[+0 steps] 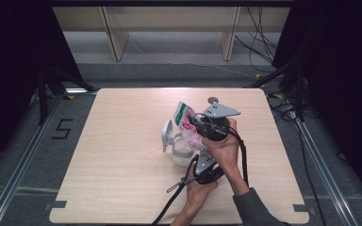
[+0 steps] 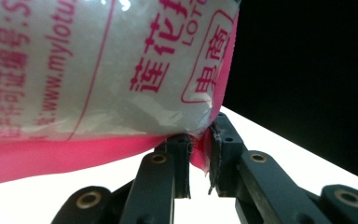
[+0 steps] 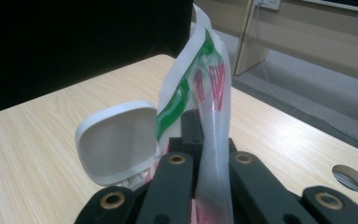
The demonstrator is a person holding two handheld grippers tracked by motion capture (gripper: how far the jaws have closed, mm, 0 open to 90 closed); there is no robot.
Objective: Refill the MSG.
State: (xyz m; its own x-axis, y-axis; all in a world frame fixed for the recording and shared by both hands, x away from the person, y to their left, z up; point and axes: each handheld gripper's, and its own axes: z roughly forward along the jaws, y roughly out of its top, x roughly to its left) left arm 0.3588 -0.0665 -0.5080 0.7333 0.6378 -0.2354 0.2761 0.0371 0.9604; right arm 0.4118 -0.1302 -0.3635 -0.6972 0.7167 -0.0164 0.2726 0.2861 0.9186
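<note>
Now, hands: crossed close over the table point(image 1: 122, 188).
Left gripper point(image 2: 198, 156): jaws pinch the bag point(image 2: 98, 70) corner.
Right gripper point(image 3: 210, 161): jaws apparently clamp its film.

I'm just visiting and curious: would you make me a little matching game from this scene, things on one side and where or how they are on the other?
Things:
1. plastic bag
2. lid
3. left claw
4. right claw

States:
A. flipped open, standing up from the white container
B. clamped on the bag's pink bottom edge
C. held up over the container by both claws
D. pinching the bag's clear side

Pairs: 1-C, 2-A, 3-B, 4-D
</note>
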